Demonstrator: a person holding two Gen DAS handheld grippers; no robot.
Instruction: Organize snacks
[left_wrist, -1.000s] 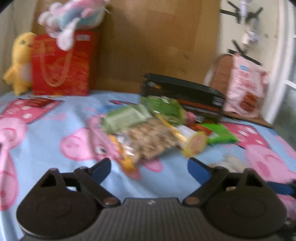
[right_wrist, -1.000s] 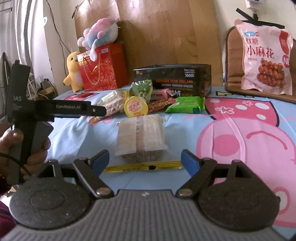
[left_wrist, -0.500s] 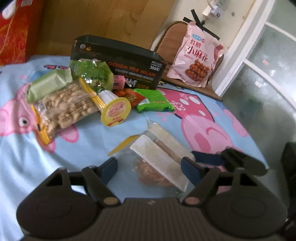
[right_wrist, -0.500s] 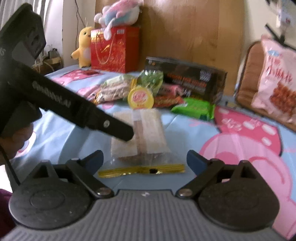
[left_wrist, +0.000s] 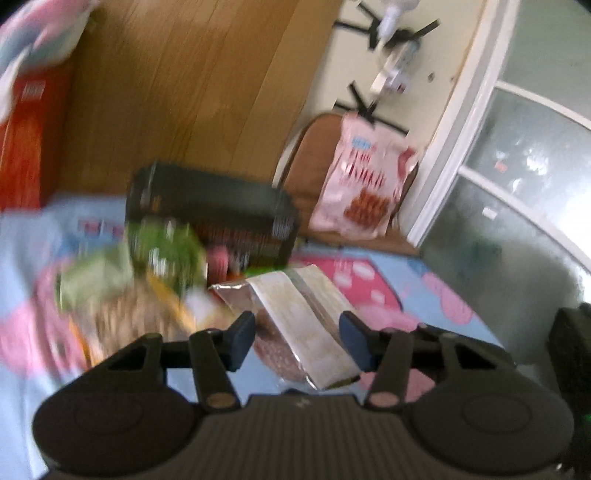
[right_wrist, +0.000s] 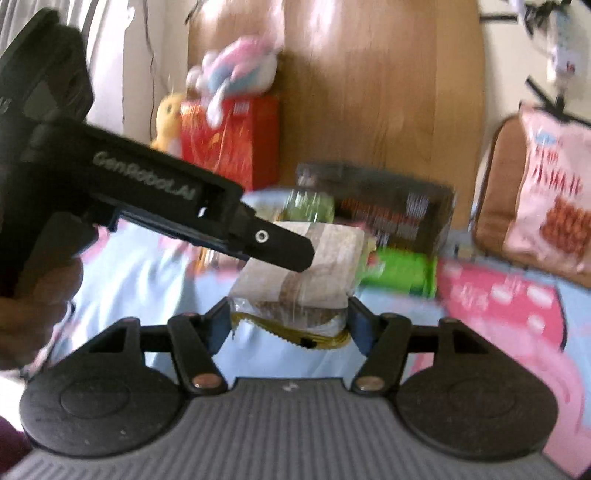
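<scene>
Gripping the clear zip-top bag of brown biscuits with its white paper band (right_wrist: 299, 273), the right gripper (right_wrist: 290, 325) pinches its near end; the left gripper (left_wrist: 297, 338) straddles it, fingers apart. Support both ends while lifting. Its long axis runs near-to-far, yellow seal nearest, above the blue cartoon-pig sheet (right_wrist: 498, 306).

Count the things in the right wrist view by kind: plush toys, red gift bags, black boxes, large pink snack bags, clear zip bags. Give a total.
Plush toys: 2 (yellow duck plush toy, pink and blue plush toy)
Red paper gift bag: 1
Black cardboard box: 1
Large pink snack bag: 1
Clear zip bag of brown snacks: 1
Total: 6
</scene>
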